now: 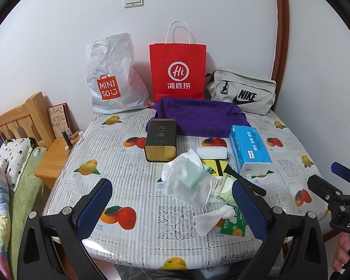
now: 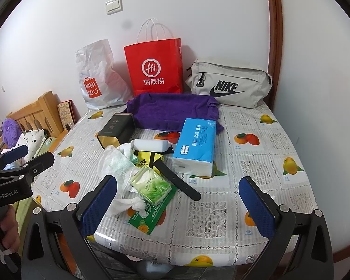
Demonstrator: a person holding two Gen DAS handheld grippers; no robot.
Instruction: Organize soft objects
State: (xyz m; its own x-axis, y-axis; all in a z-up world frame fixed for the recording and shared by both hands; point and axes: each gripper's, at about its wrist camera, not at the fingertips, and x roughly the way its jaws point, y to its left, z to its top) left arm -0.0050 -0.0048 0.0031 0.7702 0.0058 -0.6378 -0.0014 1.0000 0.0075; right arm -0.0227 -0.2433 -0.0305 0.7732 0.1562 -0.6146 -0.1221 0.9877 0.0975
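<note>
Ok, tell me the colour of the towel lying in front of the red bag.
Purple towel, clearest in the left wrist view.

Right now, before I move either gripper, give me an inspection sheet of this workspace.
Surface: table under a fruit-print cover.
Job's things: purple towel at the back; blue tissue pack; white sponge; bubble-wrap pouch; green wipes pack; crumpled tissue.
Clutter: dark tin; black strap; yellow Adidas item.
Grippers: left gripper and right gripper both open, empty, above the near edge.
Cables: nothing seen.
Surroundings: Miniso bag, red paper bag, Nike pouch against the wall; bed at left.
</note>
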